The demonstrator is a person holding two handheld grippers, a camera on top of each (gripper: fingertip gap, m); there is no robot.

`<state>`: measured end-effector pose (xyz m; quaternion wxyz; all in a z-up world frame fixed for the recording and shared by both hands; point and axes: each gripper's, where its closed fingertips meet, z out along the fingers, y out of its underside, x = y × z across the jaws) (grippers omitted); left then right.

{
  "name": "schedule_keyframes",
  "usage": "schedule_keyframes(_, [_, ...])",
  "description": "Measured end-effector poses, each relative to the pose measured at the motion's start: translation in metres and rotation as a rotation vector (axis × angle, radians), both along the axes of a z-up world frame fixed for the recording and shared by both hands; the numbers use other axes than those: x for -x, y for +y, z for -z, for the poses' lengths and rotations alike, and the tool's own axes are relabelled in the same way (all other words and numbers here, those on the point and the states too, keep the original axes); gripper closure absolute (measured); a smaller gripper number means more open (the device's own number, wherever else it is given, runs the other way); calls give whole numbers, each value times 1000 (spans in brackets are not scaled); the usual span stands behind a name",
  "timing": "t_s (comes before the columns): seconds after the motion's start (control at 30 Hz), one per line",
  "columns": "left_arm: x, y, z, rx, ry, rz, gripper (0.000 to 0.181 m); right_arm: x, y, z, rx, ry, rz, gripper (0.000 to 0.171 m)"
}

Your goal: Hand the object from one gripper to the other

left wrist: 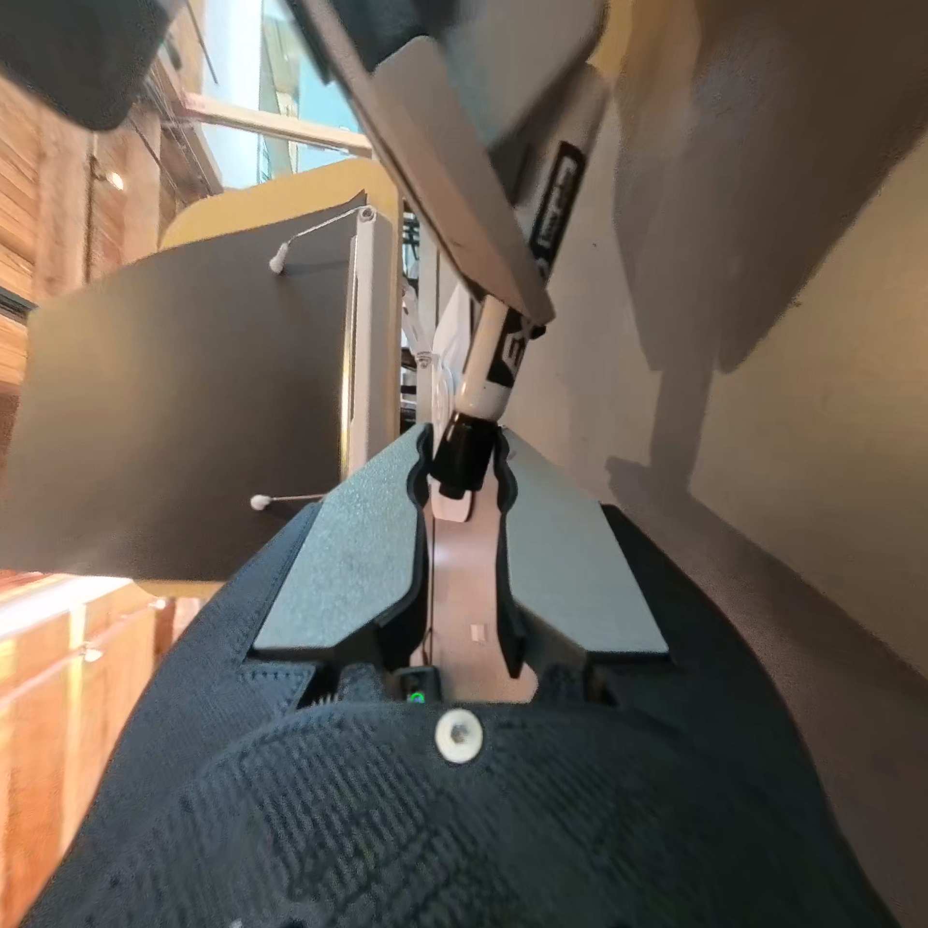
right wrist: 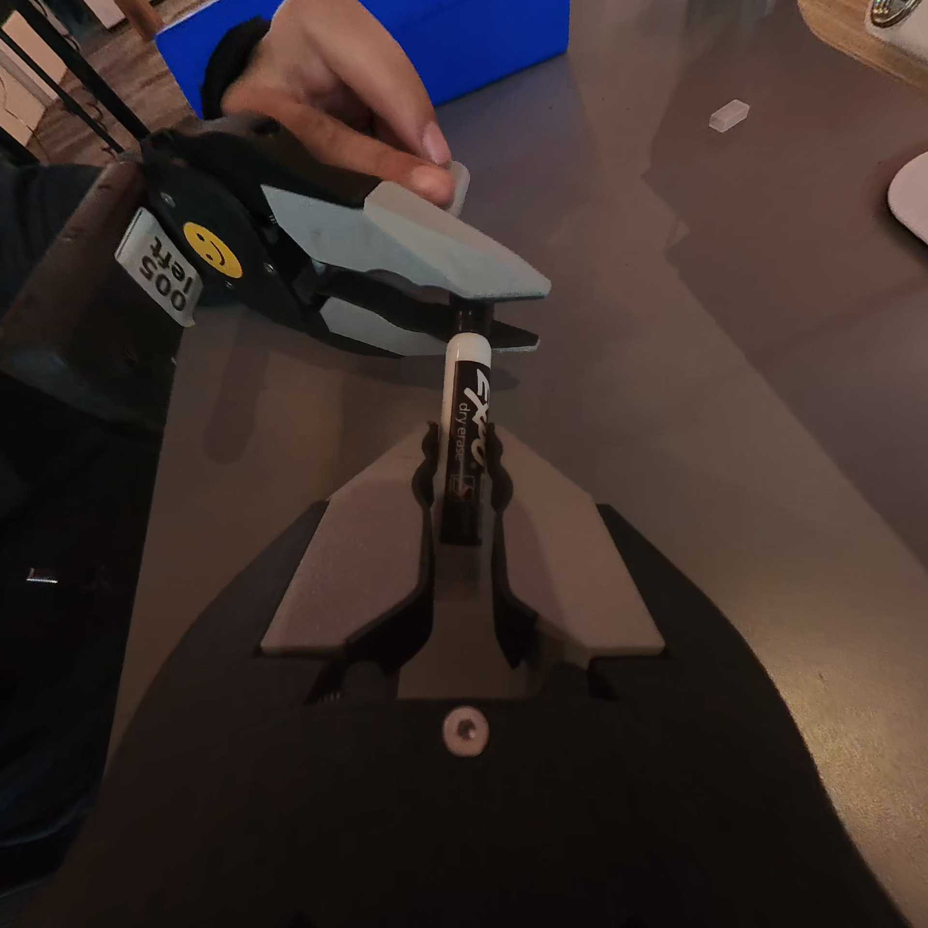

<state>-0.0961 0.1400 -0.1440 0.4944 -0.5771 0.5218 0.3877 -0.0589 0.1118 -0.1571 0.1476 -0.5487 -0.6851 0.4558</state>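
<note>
Surface: grey table (right wrist: 753, 351), blue box (right wrist: 477, 45) at far edge.
Marker (right wrist: 464, 442): midair, spanning both grippers.
Right gripper (right wrist: 462, 452): closed on barrel.
Left gripper (left wrist: 464, 452): pinching black cap end.
Risk: both pulling could uncap or twist it.
Views: only right shows hand (right wrist: 331, 95); left shows the window.

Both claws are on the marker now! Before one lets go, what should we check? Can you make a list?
1. Left gripper shut on the black cap: ok.
2. Right gripper around the marker barrel: ok, though how tight, cannot tell.
3. Marker off the table, carried only by the grippers: ok.
4. Left gripper's hold is near its fingertips, on the very end of the marker: not ok for holding alone, maybe.
5. Hand steady on the left gripper: cannot tell.
</note>
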Motion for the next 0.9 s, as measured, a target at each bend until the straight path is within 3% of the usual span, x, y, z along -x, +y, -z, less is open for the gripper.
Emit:
schedule_keyframes(0.47, [8, 2, -16, -76, -74, -40, 158, 3, -5, -1, 68, 5, -6, 157])
schedule_keyframes(0.53, [10, 1, -18, -23, -243, -45, 156, 4, -2, -9, 78, 53, 7, 157])
schedule_keyframes(0.63, [13, -4, -29, 117, -679, -14, 148, 5, 9, -36, 190, 159, 57, 156])
schedule_keyframes(0.77, [17, -6, -31, 225, -948, 27, 149, 1, 23, -61, 181, 292, 100, 157])
schedule_keyframes(0.9, [-17, -17, -39, 440, -1285, 199, 141, 3, 12, -66, 126, 337, 61, 156])
